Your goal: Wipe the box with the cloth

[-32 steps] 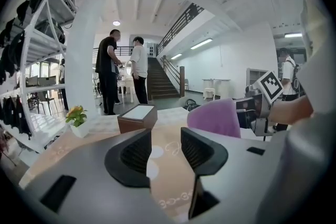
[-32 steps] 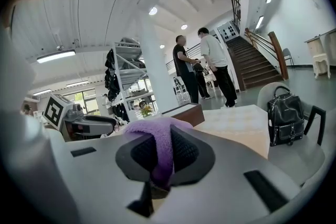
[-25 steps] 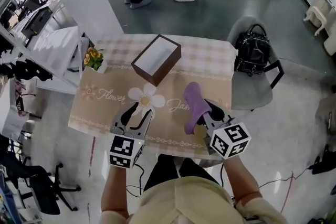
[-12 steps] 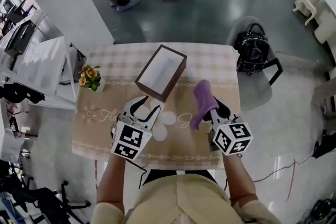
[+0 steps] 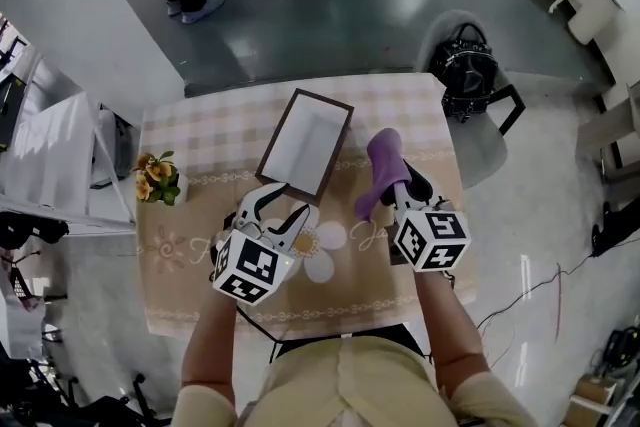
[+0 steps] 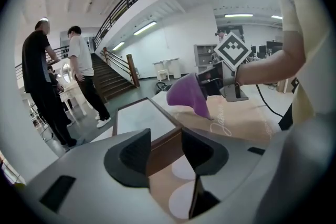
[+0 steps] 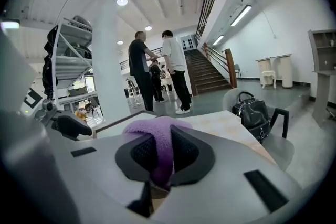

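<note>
My left gripper point(image 5: 278, 207): jaws part open, holding nothing, at the near edge of the box point(image 5: 305, 143) | my right gripper point(image 5: 405, 192): jaws closed on the purple cloth point(image 5: 381, 167), right of the box

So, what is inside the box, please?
Inside the box only a plain white surface shows within the brown rim, and nothing lies on it. Anything under that white surface is covered by it and cannot be seen.
</note>
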A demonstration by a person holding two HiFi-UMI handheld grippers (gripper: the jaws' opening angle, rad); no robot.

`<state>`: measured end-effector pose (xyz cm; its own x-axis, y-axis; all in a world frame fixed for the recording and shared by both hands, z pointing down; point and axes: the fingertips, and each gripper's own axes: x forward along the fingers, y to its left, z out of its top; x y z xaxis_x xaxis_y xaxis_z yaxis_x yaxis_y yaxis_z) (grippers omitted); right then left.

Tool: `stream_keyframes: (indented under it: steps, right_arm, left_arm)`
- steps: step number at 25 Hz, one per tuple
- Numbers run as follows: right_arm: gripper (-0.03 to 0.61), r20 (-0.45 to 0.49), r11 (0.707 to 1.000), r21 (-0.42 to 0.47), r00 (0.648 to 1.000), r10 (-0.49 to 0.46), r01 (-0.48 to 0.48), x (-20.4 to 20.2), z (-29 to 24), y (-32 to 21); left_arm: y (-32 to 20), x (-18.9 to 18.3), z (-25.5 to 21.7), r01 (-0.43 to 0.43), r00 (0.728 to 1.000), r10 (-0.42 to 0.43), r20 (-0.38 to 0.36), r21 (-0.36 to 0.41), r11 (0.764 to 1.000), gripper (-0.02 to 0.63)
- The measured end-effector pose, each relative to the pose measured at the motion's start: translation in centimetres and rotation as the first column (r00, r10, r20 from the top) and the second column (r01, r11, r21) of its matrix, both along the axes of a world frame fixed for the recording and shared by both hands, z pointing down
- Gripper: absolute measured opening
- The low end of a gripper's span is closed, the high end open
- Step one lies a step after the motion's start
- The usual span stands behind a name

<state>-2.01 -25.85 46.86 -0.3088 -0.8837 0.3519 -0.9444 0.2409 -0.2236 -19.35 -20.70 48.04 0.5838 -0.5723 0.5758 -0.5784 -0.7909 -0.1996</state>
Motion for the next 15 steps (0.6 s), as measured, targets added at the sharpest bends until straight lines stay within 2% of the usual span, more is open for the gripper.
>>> stream_keyframes:
  steps: [4,8,15]
  right_arm:
    - [0.044,-0.014,1.0,-0.019,1.0,0.013,-0.013,0.2,0.8,-1.5]
    - [0.044,0.02,1.0,-0.023,1.0,-0.021,0.021,-0.9,1.1,-3.6]
    - [0.044,0.068,0.994,-0.053,0.994,-0.088,0.091,-3.3,2.7,-6.8]
  left_arm:
    - [0.3,0.3,0.6,-0.054,0.998,0.054,0.021,0.003,0.999,0.209]
    - [0.1,0.1,1.2,-0.058,0.994,0.057,0.088,0.011,0.998,0.221]
    - [0.0,0.4,1.2,-0.018,0.998,0.019,0.066,-0.017,1.0,0.222]
